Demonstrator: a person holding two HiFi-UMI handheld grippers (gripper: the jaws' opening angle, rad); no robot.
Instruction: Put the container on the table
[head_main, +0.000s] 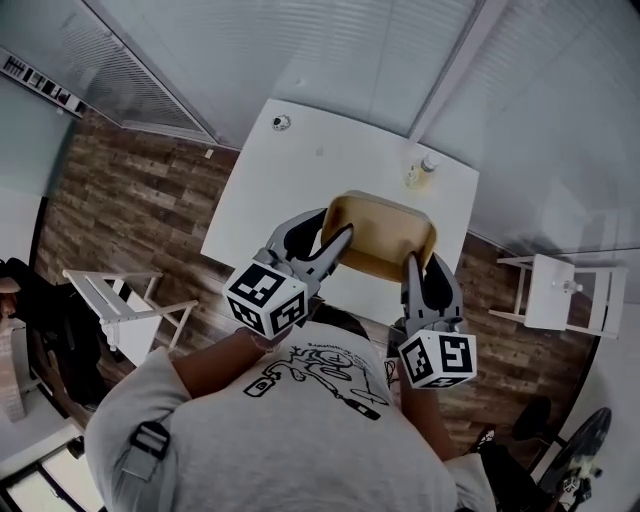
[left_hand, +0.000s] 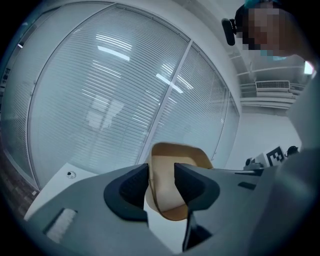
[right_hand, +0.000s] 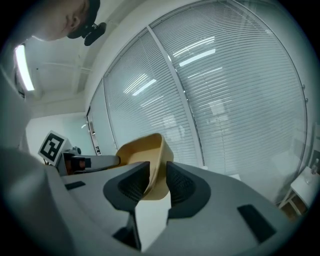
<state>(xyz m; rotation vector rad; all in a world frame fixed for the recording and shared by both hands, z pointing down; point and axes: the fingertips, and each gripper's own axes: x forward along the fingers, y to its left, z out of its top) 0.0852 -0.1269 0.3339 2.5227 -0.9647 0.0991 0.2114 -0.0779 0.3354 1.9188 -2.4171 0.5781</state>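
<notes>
Presently, nearest the person, the left gripper (head_main: 336, 226) and the right gripper (head_main: 424, 262) each have their jaws pinched on a side wall of the tan container (head_main: 380, 232), one jaw inside the rim and one outside. The left gripper view shows that wall between the dark pads, and the right gripper view shows the opposite wall held the same way.

The container appears to be a thin, stiff plastic tub, empty and judged light. Its smooth walls could slip, so a rim grip on two opposite sides is sound.

It is carried tilted over the near edge of the white table (head_main: 260, 215), apparently clear of the tabletop. A small bottle (head_main: 424, 170) stands by the far right edge, well apart.
</notes>
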